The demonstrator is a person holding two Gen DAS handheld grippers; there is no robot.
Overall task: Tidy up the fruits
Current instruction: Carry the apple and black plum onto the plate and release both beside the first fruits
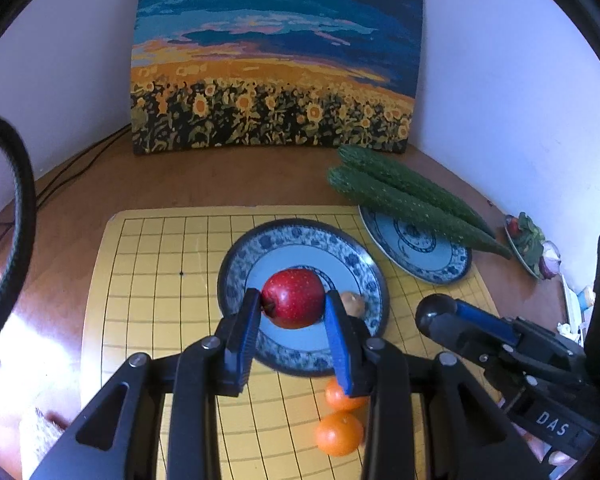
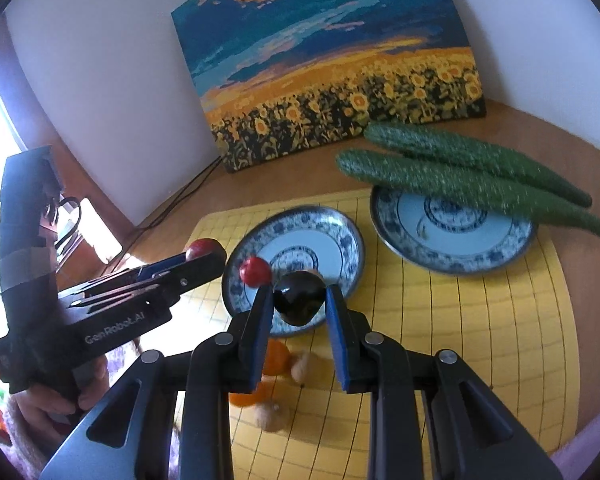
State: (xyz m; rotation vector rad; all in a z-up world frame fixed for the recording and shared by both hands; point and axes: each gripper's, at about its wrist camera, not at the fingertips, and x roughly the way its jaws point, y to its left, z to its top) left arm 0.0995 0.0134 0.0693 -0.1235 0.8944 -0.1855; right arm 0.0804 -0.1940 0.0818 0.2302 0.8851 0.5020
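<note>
My left gripper (image 1: 292, 300) is shut on a red apple (image 1: 294, 298), held above a blue-patterned plate (image 1: 236, 264). From the right wrist view, the left gripper (image 2: 206, 254) and its apple (image 2: 202, 246) hang left of that plate (image 2: 340, 232). My right gripper (image 2: 300, 300) is shut on a dark glossy round fruit (image 2: 300, 300), above the plate's near rim. A small red fruit (image 2: 255, 270) shows at the plate's left edge and a brown nut (image 1: 354, 304) lies on the plate. Two oranges (image 1: 338, 434) and two more nuts (image 2: 272, 418) lie on the yellow grid mat (image 1: 160, 280).
Two cucumbers (image 2: 460, 176) lie across a second patterned plate (image 2: 460, 256) at the back right. A sunflower painting (image 1: 276, 80) leans on the wall, with cables (image 1: 80, 160) to its left. A small dish of greens (image 1: 528, 240) sits at the far right.
</note>
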